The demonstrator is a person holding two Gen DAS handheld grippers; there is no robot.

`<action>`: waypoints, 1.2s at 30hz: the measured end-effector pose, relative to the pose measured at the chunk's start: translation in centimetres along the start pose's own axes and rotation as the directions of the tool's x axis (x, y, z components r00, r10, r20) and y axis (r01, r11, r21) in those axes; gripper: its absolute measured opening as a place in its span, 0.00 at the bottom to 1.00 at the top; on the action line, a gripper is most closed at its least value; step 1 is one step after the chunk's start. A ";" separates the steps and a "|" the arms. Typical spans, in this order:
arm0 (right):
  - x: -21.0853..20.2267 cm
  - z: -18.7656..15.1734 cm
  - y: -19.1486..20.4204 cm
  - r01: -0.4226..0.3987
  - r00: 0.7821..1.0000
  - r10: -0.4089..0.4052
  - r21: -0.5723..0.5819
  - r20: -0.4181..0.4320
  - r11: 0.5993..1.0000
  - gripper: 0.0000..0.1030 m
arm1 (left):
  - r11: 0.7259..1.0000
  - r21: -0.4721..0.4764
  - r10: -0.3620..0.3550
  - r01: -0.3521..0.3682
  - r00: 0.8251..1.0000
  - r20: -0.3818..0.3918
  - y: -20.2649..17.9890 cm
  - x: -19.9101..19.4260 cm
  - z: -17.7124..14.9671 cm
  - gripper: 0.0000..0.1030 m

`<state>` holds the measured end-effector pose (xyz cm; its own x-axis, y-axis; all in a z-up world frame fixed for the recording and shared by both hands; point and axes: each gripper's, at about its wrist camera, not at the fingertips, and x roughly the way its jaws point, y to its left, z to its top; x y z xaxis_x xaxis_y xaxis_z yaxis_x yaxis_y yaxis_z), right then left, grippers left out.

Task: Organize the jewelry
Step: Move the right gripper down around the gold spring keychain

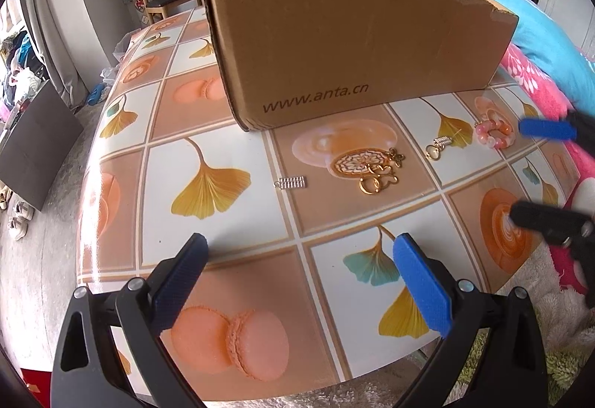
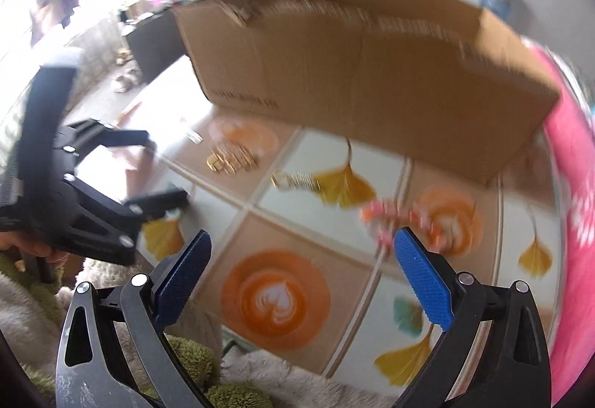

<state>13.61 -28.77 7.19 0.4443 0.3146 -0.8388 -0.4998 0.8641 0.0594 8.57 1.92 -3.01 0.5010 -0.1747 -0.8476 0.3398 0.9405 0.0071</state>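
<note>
A pink and orange beaded bracelet (image 1: 494, 134) is seen lying on the patterned table (image 1: 230, 132), near the table's right edge, with the blue fingertip of the right gripper (image 1: 530, 170) just beside it. To its left a small silver-and-gold charm (image 1: 438, 147) rests on a ginkgo-leaf tile, and further left a cluster of gold jewelry (image 1: 372, 168), made up of a round filigree piece and several rings, is piled on a tan tile. A small silver piece (image 1: 292, 182) lies apart from these, further left again. All four lie in front of an open cardboard box (image 1: 349, 36), whose top edge is torn and whose front carries printed lettering.

In the right wrist view, which is blurred, the bracelet (image 2: 401, 218) is found just beyond the right gripper (image 2: 301, 266), close to its right fingertip; nothing is held and the jaws are spread wide. The gold cluster (image 2: 232, 157) and the charm (image 2: 295, 181) are seen further off, before the box (image 2: 372, 73).

The left gripper (image 1: 301, 266) is held over the near part of the table, its jaws wide apart and nothing between them. It is seen again in the right wrist view (image 2: 163, 166), at the left.

A pink patterned cloth (image 1: 535, 80) lies along the table's right side.
</note>
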 end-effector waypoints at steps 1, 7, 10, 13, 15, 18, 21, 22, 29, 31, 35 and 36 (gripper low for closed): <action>0.1 0.4 0.0 0.004 1.000 -0.004 -0.031 0.000 1.000 0.91 | 1.000 0.003 -0.002 0.002 1.000 0.002 0.0 0.0 0.0 0.95; 1.7 2.2 0.0 -0.078 0.996 0.067 -0.192 -0.060 0.978 0.64 | 1.000 0.022 -0.015 0.015 1.000 -0.003 0.0 0.0 0.1 0.95; 2.8 2.6 -0.2 -0.124 0.989 0.100 -0.259 -0.107 0.958 0.50 | 1.000 0.026 -0.017 0.017 1.000 -0.002 -0.1 0.0 0.1 0.95; 3.8 2.9 -0.4 -0.154 0.983 0.109 -0.338 -0.150 0.928 0.39 | 0.999 0.028 -0.019 0.019 1.000 -0.005 -0.1 0.0 0.2 0.95; 4.3 3.2 -0.6 -0.178 0.978 0.120 -0.378 -0.172 0.909 0.34 | 0.999 0.030 -0.020 0.021 1.000 -0.006 0.0 0.1 0.2 0.95; 4.8 3.8 -0.9 -0.214 0.971 0.144 -0.418 -0.193 0.883 0.32 | 0.999 0.033 -0.023 0.023 1.000 -0.007 0.0 0.1 0.2 0.95; 5.2 4.6 -1.2 -0.241 0.965 0.162 -0.448 -0.208 0.861 0.27 | 0.999 0.034 -0.023 0.023 1.000 -0.008 0.0 0.1 0.3 0.95; 5.4 4.9 -1.5 -0.256 0.961 0.174 -0.450 -0.216 0.855 0.26 | 0.999 0.034 -0.023 0.023 1.000 -0.008 0.0 0.1 0.3 0.95; 5.8 5.9 -3.3 -0.313 0.941 0.232 -0.369 -0.248 0.875 0.12 | 0.999 0.032 -0.022 0.022 1.000 -0.014 0.1 0.2 0.3 0.95; 5.6 5.7 -3.9 -0.315 0.938 0.242 -0.318 -0.248 0.894 0.09 | 0.999 0.030 -0.020 0.021 1.000 -0.014 0.1 0.3 0.4 0.95; 5.0 4.8 -4.3 -0.302 0.941 0.246 -0.246 -0.234 0.921 0.06 | 0.999 0.028 -0.019 0.020 1.000 -0.013 0.1 0.3 0.4 0.95; 5.0 4.4 -4.0 -0.298 0.942 0.247 -0.225 -0.230 0.928 0.06 | 0.999 0.029 -0.019 0.020 1.000 -0.013 0.1 0.3 0.4 0.95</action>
<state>21.10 -28.96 5.17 0.1244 0.4193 -0.8993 -0.7631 0.6197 0.1834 9.11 1.86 -3.07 0.4841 -0.1891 -0.8543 0.3723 0.9281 0.0055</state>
